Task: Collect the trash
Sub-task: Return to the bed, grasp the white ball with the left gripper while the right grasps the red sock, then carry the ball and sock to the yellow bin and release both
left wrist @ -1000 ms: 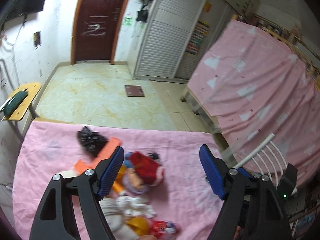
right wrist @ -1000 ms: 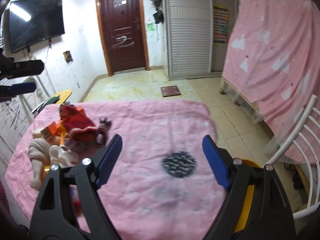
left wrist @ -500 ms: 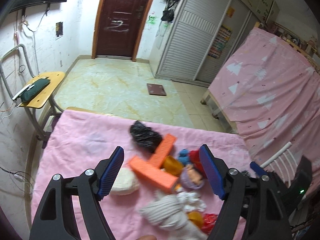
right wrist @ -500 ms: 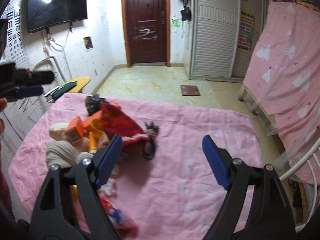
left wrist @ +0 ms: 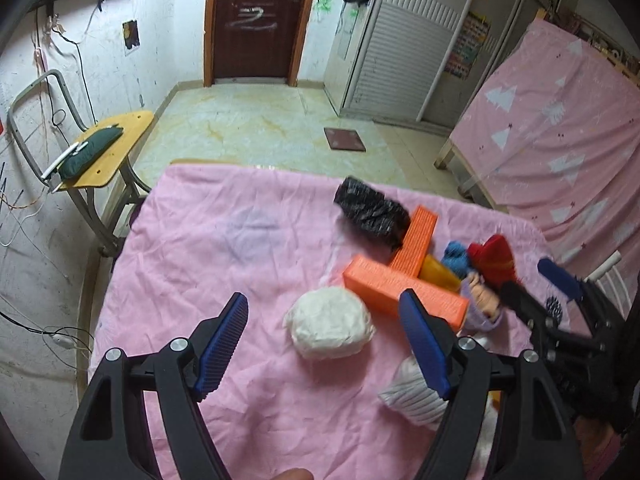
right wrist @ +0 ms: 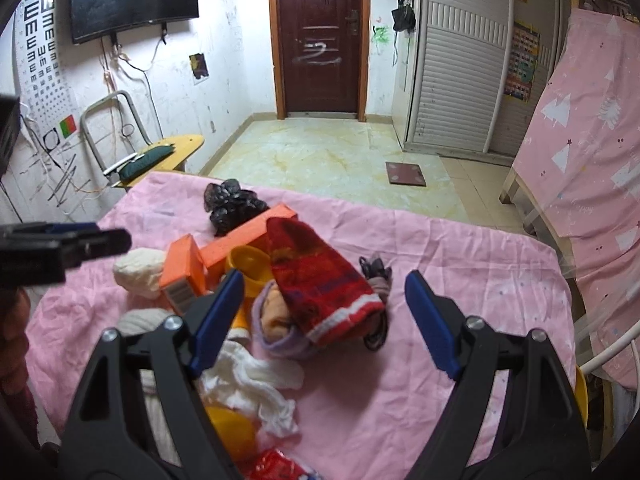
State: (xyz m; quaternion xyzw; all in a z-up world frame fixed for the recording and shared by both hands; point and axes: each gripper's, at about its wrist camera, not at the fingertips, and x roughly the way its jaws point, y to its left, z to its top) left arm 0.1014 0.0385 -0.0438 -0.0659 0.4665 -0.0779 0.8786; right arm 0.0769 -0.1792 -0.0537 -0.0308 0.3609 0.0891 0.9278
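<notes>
While both claws gape wide, left gripper [left wrist: 326, 334] frames white wad [left wrist: 329, 328]; only right gripper [right wrist: 324, 310] view shows red sock [right wrist: 320, 280] between pads.

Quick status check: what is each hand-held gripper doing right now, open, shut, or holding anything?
Left hand-held gripper: open, holding nothing, above the white wad.
Right hand-held gripper: open, holding nothing, above the red cloth.
</notes>
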